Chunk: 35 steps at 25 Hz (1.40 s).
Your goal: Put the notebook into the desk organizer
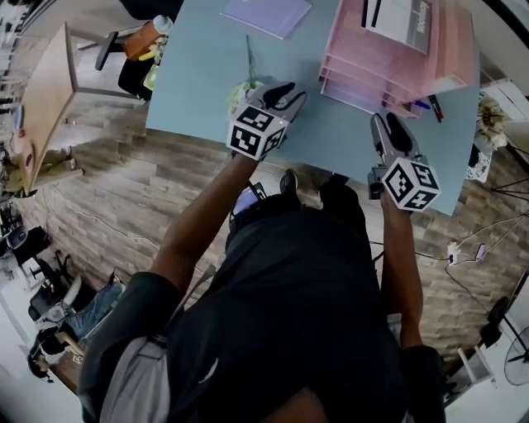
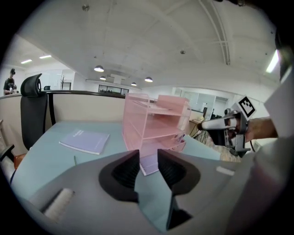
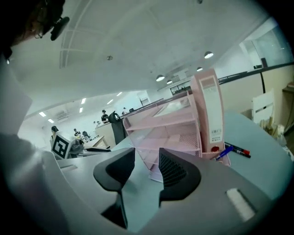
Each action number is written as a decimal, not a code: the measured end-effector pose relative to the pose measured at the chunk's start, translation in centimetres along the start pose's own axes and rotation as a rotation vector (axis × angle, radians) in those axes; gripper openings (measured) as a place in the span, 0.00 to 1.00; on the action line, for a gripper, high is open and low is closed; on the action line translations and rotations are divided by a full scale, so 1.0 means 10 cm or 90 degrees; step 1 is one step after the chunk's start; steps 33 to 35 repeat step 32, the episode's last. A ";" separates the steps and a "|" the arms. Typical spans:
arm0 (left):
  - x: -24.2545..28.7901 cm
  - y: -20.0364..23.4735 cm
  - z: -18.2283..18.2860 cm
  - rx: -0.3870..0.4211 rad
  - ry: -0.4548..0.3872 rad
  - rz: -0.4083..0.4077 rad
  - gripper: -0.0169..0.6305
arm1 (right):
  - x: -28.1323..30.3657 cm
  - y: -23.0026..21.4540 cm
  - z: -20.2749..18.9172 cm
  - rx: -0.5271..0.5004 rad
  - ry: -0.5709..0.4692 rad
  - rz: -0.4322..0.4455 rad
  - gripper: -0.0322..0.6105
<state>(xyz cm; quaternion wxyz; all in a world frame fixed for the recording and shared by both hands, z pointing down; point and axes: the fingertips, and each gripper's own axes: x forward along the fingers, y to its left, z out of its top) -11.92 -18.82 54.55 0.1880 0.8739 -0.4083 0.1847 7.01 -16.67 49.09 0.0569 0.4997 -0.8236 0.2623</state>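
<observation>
A lavender notebook (image 1: 266, 14) (image 2: 84, 140) lies flat at the far side of the light blue table (image 1: 198, 74). The pink tiered desk organizer (image 1: 388, 58) (image 2: 154, 124) (image 3: 170, 128) stands at the far right. A spiral-bound pad (image 2: 149, 164) sticks out of its bottom tray. My left gripper (image 1: 285, 89) (image 2: 148, 157) hovers over the table's near edge, open with nothing between its jaws. My right gripper (image 1: 388, 124) (image 3: 147, 156) hangs in front of the organizer, also open and empty. Both are held above the table, well short of the notebook.
Red and blue pens (image 1: 430, 106) (image 3: 235, 150) lie right of the organizer. A pink file box (image 3: 209, 114) stands in its right side. A small green plant (image 1: 245, 85) sits by my left gripper. A black chair (image 2: 32, 110) stands at the table's far left.
</observation>
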 end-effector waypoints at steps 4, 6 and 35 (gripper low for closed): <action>-0.44 -0.04 0.31 0.011 -0.052 -0.008 0.26 | -0.24 0.47 0.36 -0.058 -0.048 0.041 0.30; -0.66 -0.08 0.48 0.021 -0.078 -0.016 0.26 | -0.35 0.70 0.52 -0.093 -0.060 0.059 0.25; -2.56 -0.66 1.06 0.119 -0.209 -0.063 0.26 | -1.36 2.14 1.14 -0.271 -0.134 0.124 0.23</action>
